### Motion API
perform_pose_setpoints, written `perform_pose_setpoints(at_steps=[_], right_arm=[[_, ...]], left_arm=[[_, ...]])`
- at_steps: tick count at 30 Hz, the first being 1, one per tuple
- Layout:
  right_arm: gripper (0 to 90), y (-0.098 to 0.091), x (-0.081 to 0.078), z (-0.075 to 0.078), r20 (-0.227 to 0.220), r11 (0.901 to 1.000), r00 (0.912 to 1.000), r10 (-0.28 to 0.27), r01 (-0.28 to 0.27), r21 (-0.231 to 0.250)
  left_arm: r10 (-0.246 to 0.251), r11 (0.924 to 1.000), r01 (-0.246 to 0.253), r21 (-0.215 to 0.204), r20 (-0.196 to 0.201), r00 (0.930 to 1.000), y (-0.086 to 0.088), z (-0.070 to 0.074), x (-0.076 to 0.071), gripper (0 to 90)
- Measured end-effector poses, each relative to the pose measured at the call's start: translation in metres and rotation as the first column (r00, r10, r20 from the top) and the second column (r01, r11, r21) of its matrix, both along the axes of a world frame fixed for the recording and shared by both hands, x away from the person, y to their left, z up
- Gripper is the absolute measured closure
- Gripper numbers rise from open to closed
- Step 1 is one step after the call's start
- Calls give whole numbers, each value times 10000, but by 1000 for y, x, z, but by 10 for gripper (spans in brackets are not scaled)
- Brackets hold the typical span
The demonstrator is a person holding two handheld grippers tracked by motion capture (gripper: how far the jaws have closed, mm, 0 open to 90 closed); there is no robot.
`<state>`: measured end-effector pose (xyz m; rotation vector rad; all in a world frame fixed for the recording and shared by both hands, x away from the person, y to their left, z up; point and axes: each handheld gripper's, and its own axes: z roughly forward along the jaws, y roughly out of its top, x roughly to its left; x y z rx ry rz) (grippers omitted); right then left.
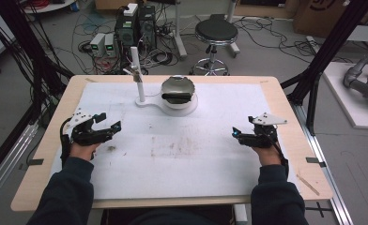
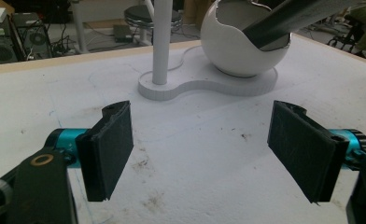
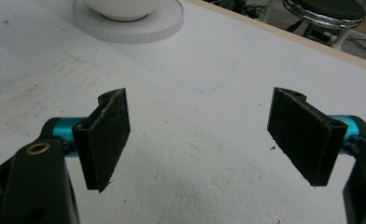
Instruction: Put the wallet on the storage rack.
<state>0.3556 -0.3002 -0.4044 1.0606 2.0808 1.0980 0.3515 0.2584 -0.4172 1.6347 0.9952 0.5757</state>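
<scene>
Both grippers sit spread wide with nothing between their jaws: the left gripper (image 1: 108,122) rests over the left part of the white mat (image 1: 210,164), and the right gripper (image 1: 237,133) over its right part, well apart from each other. From the left gripper view, its 2 black pads (image 2: 109,149) stand far apart above the stained mat surface, aimed toward the white stand (image 2: 209,84) at the far middle of the table (image 1: 46,164). That stand carries a round white bowl (image 1: 178,92) beside a slim upright post (image 1: 137,75), and a dark handle (image 2: 288,21) leans out of the bowl's opening. Seen from the right gripper view, its pads (image 3: 107,135) are likewise released over bare mat, with the stand's disc base (image 3: 139,25) ahead to the left. Behind the table stands a black stool (image 1: 215,35).
</scene>
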Motion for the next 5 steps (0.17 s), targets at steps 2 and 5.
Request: perform_pose_setpoints(at_steps=[2, 5], right_arm=[[214, 0, 0, -1, -52, 10000, 10000, 28, -28, 70], [214, 0, 1, -1, -46, 10000, 10000, 62, -62, 48]], left_arm=[[7, 10000, -7, 58, -7, 10000, 0, 0, 0, 223], [10, 10000, -10, 85, -43, 10000, 0, 0, 0, 223]])
